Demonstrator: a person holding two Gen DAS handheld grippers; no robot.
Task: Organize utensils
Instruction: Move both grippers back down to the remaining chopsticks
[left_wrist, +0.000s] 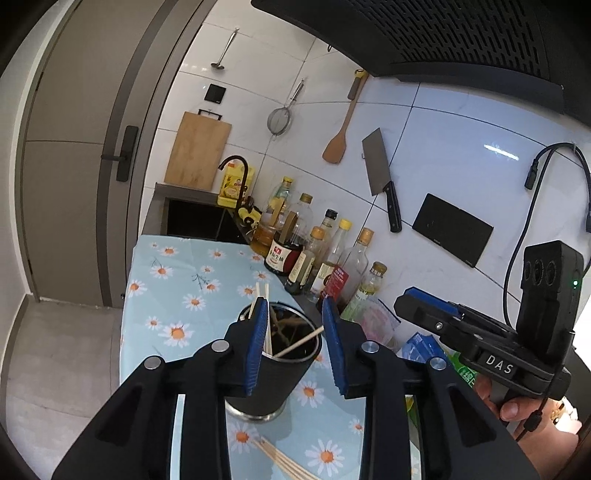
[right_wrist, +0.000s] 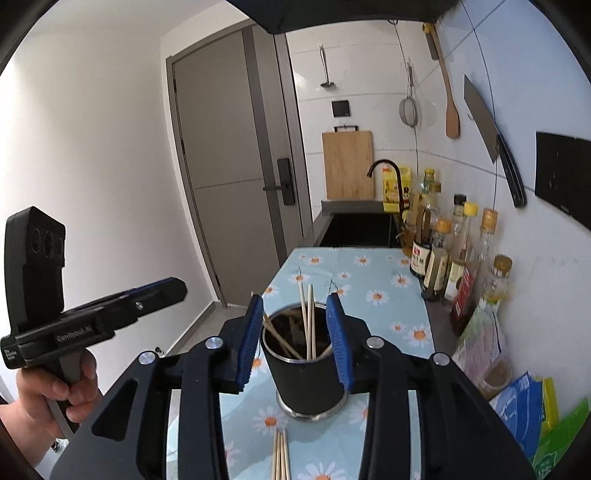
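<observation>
**Chopsticks half sorted, cup at risk**

The left gripper (left_wrist: 295, 343) stood parted and empty, as did the right gripper (right_wrist: 295, 339) — both near the black holder (right_wrist: 308, 384). Loose chopsticks (right_wrist: 281, 458) lay just before it. A careless reach could topple the cup, I judged.

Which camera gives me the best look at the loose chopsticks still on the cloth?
Left wrist: the chopsticks fan out in a long diagonal run below the cup. The right wrist shows only a short bunch at the bottom edge, seen nearly end-on.
</observation>
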